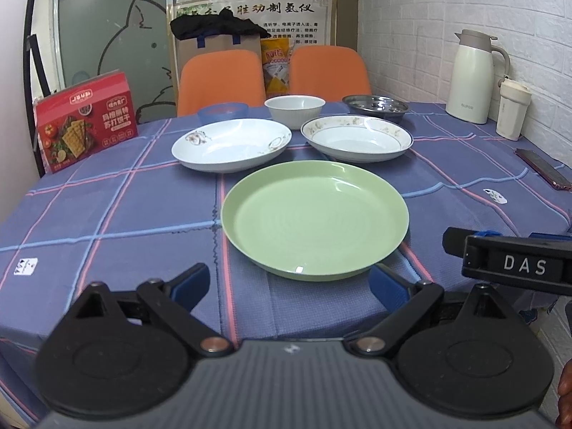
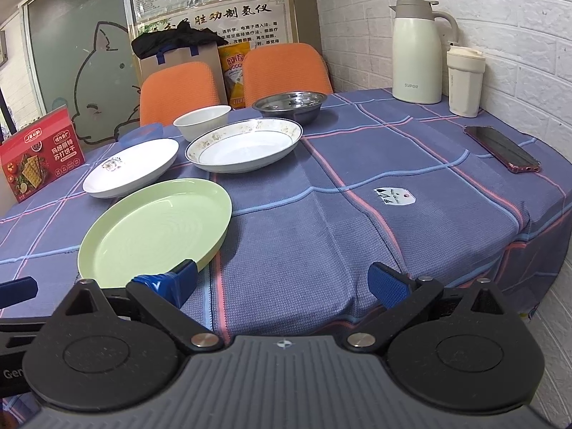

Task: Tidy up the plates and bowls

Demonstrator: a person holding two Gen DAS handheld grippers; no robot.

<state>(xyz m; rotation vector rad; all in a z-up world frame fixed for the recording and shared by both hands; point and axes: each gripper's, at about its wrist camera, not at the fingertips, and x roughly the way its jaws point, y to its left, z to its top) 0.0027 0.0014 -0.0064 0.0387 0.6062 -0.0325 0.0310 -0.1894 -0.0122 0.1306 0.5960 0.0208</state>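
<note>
A green plate (image 1: 314, 218) (image 2: 153, 228) lies nearest the front table edge. Behind it sit a white plate with brown motifs (image 1: 231, 144) (image 2: 131, 167) and a floral-rimmed plate (image 1: 356, 137) (image 2: 243, 144). Further back stand a white bowl (image 1: 295, 109) (image 2: 202, 121), a steel bowl (image 1: 375, 106) (image 2: 289, 104) and a blue bowl (image 1: 223, 111) (image 2: 144, 132). My left gripper (image 1: 289, 287) is open just short of the green plate. My right gripper (image 2: 286, 282) is open, its left finger by the plate's near right rim; contact cannot be told. Both are empty.
A blue checked cloth (image 2: 357, 221) covers the table. A red cracker box (image 1: 85, 121) stands at the left, a thermos (image 2: 416, 50) and a cup (image 2: 464, 78) at the back right by the brick wall, a phone (image 2: 502, 148) on the right. Two orange chairs (image 1: 221, 78) stand behind.
</note>
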